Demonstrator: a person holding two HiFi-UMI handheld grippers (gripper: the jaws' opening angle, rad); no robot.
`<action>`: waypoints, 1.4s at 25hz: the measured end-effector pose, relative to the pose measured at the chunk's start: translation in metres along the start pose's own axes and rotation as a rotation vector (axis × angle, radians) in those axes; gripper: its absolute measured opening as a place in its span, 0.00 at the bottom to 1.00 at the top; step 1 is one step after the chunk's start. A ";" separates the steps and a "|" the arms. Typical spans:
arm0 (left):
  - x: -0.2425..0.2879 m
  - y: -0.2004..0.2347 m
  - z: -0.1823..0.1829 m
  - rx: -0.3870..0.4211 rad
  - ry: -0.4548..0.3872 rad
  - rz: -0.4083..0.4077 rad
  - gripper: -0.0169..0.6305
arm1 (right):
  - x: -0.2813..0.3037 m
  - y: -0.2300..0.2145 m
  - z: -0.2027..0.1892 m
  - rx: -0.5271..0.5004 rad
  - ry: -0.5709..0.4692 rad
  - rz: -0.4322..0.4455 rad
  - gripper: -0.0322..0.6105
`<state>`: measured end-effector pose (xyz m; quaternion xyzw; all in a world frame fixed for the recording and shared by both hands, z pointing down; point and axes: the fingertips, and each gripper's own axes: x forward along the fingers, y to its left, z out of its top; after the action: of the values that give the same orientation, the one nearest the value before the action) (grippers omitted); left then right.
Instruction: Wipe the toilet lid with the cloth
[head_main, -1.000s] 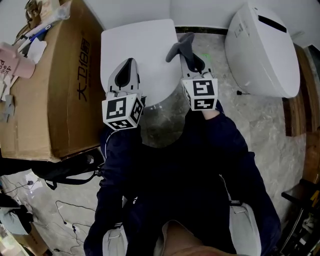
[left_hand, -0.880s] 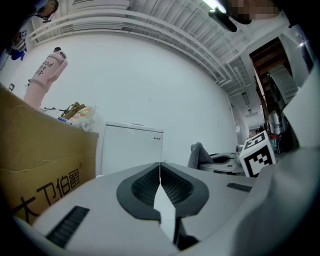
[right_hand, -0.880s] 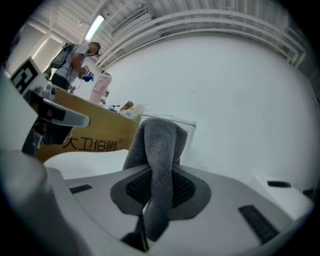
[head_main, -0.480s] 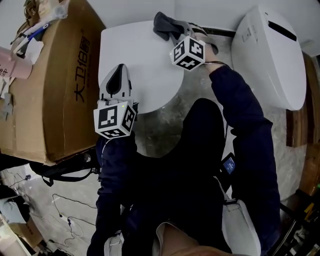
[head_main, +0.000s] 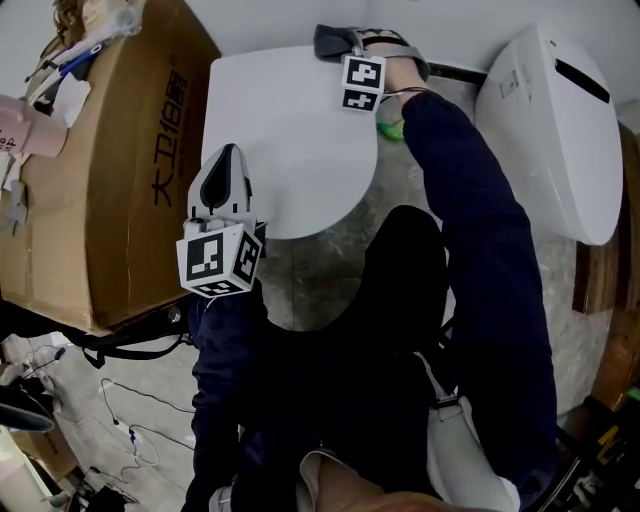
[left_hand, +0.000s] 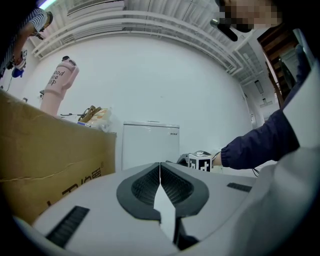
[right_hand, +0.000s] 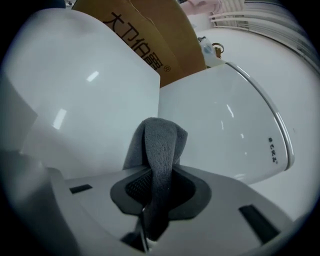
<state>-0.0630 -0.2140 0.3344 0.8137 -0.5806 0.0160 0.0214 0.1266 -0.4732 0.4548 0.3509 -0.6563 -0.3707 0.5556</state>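
The white toilet lid (head_main: 290, 140) lies flat in the head view, its rounded front toward me. A grey cloth (head_main: 331, 42) sits at the lid's far right corner, pinched by my right gripper (head_main: 345, 45), which is shut on it. In the right gripper view the cloth (right_hand: 157, 150) stands up folded between the jaws in front of the lid (right_hand: 90, 100). My left gripper (head_main: 224, 165) rests over the lid's near left part, shut with nothing between its jaws. The left gripper view has the right gripper's marker cube (left_hand: 200, 161) far ahead across the lid.
A large cardboard box (head_main: 110, 170) stands close to the lid's left, with a pink bottle (head_main: 25, 108) and small items on top. A second white toilet (head_main: 550, 120) stands at the right. The floor is grey marble. Cables lie on the floor at lower left (head_main: 130, 430).
My right gripper has carried the cloth from the lid's right edge up to its far right corner. The left gripper has drifted slightly toward me and to the left.
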 end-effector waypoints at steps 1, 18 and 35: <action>-0.001 0.001 0.000 0.001 0.002 0.004 0.05 | 0.005 0.001 0.000 -0.001 0.004 0.004 0.16; 0.001 -0.005 -0.003 -0.030 -0.025 -0.082 0.05 | -0.042 0.047 0.007 0.117 0.058 0.171 0.15; -0.003 -0.022 0.004 -0.085 -0.067 -0.177 0.05 | -0.160 0.126 0.016 0.104 0.009 0.259 0.15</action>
<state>-0.0426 -0.2045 0.3296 0.8602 -0.5071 -0.0376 0.0379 0.1266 -0.2718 0.4889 0.2934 -0.7120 -0.2599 0.5826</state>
